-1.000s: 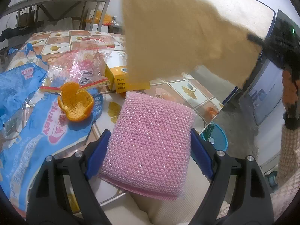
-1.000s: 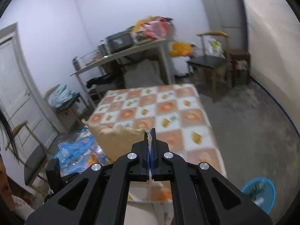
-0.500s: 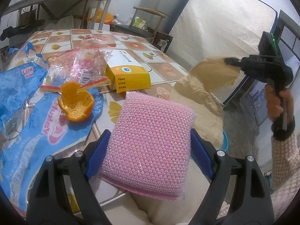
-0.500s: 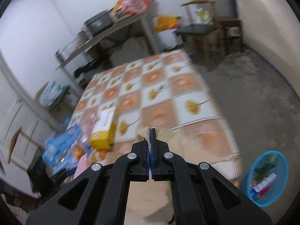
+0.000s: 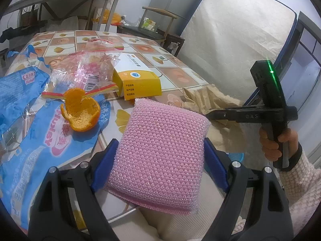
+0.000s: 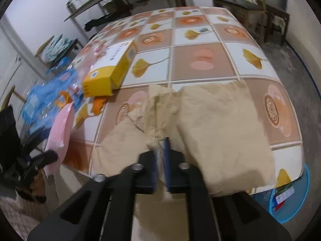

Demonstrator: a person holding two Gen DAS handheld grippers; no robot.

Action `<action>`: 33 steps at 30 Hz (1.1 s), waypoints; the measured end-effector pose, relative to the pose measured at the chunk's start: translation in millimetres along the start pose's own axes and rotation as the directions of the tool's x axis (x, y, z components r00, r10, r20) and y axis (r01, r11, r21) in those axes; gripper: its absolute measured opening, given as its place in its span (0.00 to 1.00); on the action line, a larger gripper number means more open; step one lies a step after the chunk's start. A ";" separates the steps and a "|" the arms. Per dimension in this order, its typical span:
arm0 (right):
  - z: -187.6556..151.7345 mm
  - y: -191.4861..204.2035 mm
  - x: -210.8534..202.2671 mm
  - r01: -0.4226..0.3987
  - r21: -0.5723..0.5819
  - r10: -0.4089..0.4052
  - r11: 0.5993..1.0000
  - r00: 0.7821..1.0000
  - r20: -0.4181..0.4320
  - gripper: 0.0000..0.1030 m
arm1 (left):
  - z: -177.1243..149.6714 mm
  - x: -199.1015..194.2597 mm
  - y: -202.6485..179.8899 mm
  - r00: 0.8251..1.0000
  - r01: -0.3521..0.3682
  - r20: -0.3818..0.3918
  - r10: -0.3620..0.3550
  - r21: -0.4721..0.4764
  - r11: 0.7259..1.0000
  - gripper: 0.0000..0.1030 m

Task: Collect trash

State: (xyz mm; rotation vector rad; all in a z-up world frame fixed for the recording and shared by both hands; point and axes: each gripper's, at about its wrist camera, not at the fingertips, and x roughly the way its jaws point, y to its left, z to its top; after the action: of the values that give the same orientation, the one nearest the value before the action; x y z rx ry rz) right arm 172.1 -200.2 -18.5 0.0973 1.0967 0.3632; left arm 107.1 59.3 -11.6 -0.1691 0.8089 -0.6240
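Note:
My left gripper is shut on a pink knitted sponge, held just above the table's near edge. A crumpled brown paper lies on the near corner of the tiled table and hangs over its rim. My right gripper points down at the paper's bunched edge; its jaws are opening, and a twist of paper still sits between the tips. The left wrist view shows that gripper to the right of the sponge, a hand on its handle. An orange peel rests on a blue plastic bag.
A yellow carton and a clear pink wrapper lie behind the peel. On the floor by the table corner stands a blue bin with scraps in it. Chairs, a shelf table and a mattress line the room.
The right gripper came down from high in the air with the brown paper and laid it on the table corner. Its jaws have parted. The left gripper and sponge stayed still.

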 end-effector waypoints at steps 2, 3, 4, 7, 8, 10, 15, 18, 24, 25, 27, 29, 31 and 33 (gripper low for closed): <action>-0.5 5.4 -8.7 -0.008 -0.057 0.009 0.998 1.000 0.014 0.62 | -0.1 -0.3 0.1 1.000 -0.001 0.000 0.001 0.000 1.000 0.77; 0.0 9.1 -16.5 -0.010 -0.090 0.013 0.996 0.999 0.030 0.63 | 0.2 -0.2 0.1 1.000 -0.002 0.000 0.002 0.000 1.000 0.77; -0.4 13.1 -22.5 -0.015 -0.123 0.021 0.992 0.999 0.042 0.64 | 0.3 0.0 0.3 1.000 -0.002 0.000 0.002 0.000 1.000 0.77; 1.8 20.0 -40.0 -0.009 -0.210 0.027 0.978 0.996 0.082 0.73 | 0.2 0.5 0.1 1.000 -0.003 0.001 0.003 0.002 1.000 0.77; 4.2 20.1 -43.1 0.004 -0.223 0.017 0.975 0.995 0.096 0.75 | 0.0 0.7 0.2 1.000 -0.003 0.000 0.003 0.002 1.000 0.77; 8.6 14.9 -46.0 0.047 -0.250 -0.016 0.967 0.992 0.124 0.76 | 0.1 0.8 0.0 1.000 -0.004 0.000 0.004 0.003 1.000 0.77; 17.2 -10.4 -27.9 0.112 -0.252 -0.089 0.961 0.991 0.100 0.78 | 1.0 1.4 -0.2 1.000 -0.005 -0.001 0.005 0.006 1.000 0.77; 15.9 -20.5 -7.5 0.120 -0.271 -0.111 0.955 0.993 0.046 0.78 | 0.9 1.3 -0.6 1.000 -0.006 -0.002 0.006 0.008 1.000 0.77; 7.3 -13.5 7.8 -0.014 -0.412 -0.015 0.911 0.998 -0.066 0.94 | 2.2 1.4 -0.4 1.000 -0.002 -0.010 0.002 0.008 1.000 0.77; 5.3 -9.9 9.6 -0.005 -0.461 -0.035 0.887 0.996 -0.078 0.94 | 2.5 1.7 -0.3 1.000 -0.002 -0.011 0.002 0.007 1.000 0.77; 6.2 -7.8 9.2 -0.037 -0.502 -0.021 0.864 0.994 -0.110 0.94 | 2.6 1.7 -0.2 1.000 -0.003 -0.009 0.003 0.007 1.000 0.77; 11.1 -10.1 10.8 -0.047 -0.517 -0.025 0.855 0.991 -0.133 0.94 | 2.6 1.9 0.1 1.000 -0.005 -0.008 0.005 0.005 1.000 0.77; 12.3 -9.8 11.5 -0.045 -0.521 -0.029 0.852 0.991 -0.133 0.94 | 2.7 2.8 0.2 1.000 -0.008 -0.007 0.008 0.004 1.000 0.77; 17.0 -12.7 12.9 -0.031 -0.497 -0.033 0.867 0.992 -0.120 0.93 | 2.7 3.3 0.2 1.000 -0.010 -0.007 0.010 0.003 1.000 0.77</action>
State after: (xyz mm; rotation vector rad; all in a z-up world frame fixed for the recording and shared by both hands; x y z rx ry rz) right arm 195.4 -206.1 -25.0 -0.3924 1.0942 0.6497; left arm 110.8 57.3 -11.9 -0.1599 0.8153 -0.6170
